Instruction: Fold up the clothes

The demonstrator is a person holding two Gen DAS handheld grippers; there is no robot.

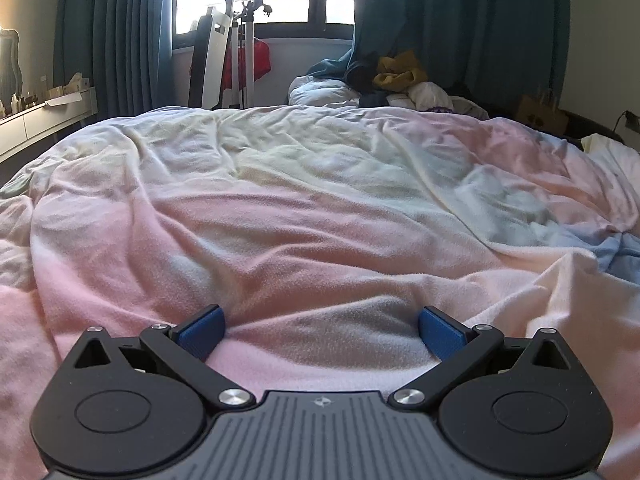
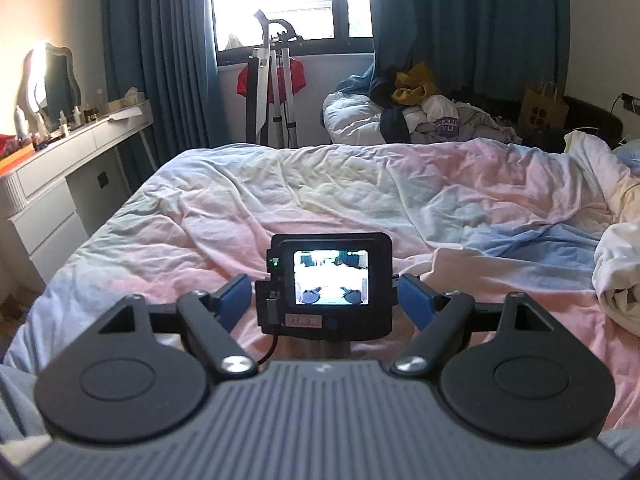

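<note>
A pile of clothes (image 1: 404,80) lies beyond the far edge of the bed, with yellow, white and dark garments; it also shows in the right wrist view (image 2: 424,112). My left gripper (image 1: 322,334) is open and empty, low over the pastel pink, yellow and blue bed cover (image 1: 304,184). My right gripper (image 2: 324,300) is open and empty, higher above the bed cover (image 2: 320,184). The left gripper's camera unit (image 2: 330,284), its small screen lit, sits directly in front of the right gripper, between its blue fingers (image 2: 236,300).
A white dresser (image 2: 60,176) with bottles and a mirror stands left of the bed. A folded drying rack (image 2: 272,92) with a red garment stands under the window. Teal curtains hang behind. A cream bundle (image 2: 620,280) lies at the bed's right. A paper bag (image 2: 544,108) stands far right.
</note>
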